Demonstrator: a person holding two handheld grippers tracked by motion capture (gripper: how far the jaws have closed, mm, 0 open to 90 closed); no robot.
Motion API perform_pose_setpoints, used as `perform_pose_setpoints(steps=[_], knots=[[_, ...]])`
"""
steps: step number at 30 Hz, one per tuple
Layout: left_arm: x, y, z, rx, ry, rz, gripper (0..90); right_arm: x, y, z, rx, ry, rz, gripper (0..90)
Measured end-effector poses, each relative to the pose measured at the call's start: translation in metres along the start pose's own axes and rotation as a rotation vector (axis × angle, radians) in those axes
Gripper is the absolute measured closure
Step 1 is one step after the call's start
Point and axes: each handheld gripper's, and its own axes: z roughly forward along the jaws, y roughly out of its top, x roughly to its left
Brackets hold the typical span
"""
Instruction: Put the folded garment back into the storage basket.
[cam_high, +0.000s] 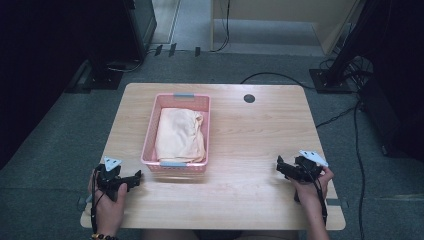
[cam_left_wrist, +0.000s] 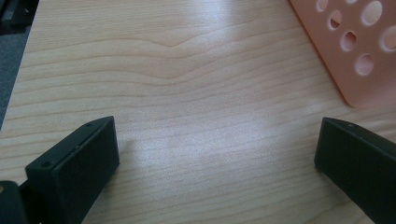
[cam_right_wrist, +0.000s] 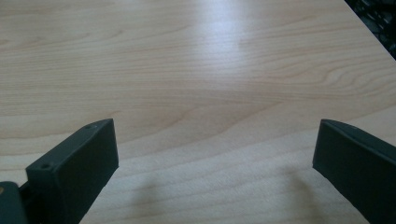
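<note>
Cloth (cam_high: 180, 134) is sitting folded-ish inside the pink basket (cam_high: 151, 131), which stands a bit left of the middle of the wooden table (cam_high: 260, 135), and honestly nothing has hold of it right now. Left gripper (cam_high: 136, 176) rests near the front left corner of the table, just beside the basket's near end but not touching it; in the left gripper view its jaws are spread wide with bare wood between them, and the holed pink wall of the basket (cam_left_wrist: 355, 46) peeks in at the top right. Right gripper (cam_high: 280, 167) is well apart from the basket, over on the front right side, and the right gripper view shows the same deal: jaws wide apart, nothing pinched, plain tabletop (cam_right_wrist: 201, 93) ahead. So as far as I can judge, this is either the very start or the very end of the job. If the point is getting the cloth out, all of it is left: reach in, pinch, lift. If the point was putting it in the basket, it looks done, since the cloth lies fully inside the rim. Can't tell which from this alone.
</note>
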Motion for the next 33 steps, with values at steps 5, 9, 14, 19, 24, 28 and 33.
perform_pose_setpoints(steps=[5, 9, 14, 19, 24, 28, 33], knots=[[0.000, 0.000, 0.000, 0.000, 0.000, 0.000, 0.0, -0.006, -0.001, -0.002, -0.001, -0.013, 0.001, 0.0], [0.000, 0.000, 0.000, 0.000, 0.000, 0.000, 0.0, -0.009, -0.001, -0.003, 0.008, -0.022, 0.012, 0.2], [0.000, 0.000, 0.000, 0.000, 0.000, 0.000, 0.0, -0.013, -0.002, -0.004, 0.020, -0.032, 0.016, 0.2], [0.000, 0.000, 0.000, 0.000, 0.000, 0.000, 0.0, -0.017, -0.002, -0.004, 0.033, -0.047, 0.019, 0.2], [0.000, 0.000, 0.000, 0.000, 0.000, 0.000, 0.0, -0.022, -0.003, -0.006, 0.043, -0.063, 0.016, 0.2], [0.000, 0.000, 0.000, 0.000, 0.000, 0.000, 0.0, -0.027, -0.005, -0.008, 0.054, -0.076, 0.016, 0.2], [0.000, 0.000, 0.000, 0.000, 0.000, 0.000, 0.0, -0.032, -0.006, -0.010, 0.060, -0.090, 0.021, 0.2]])
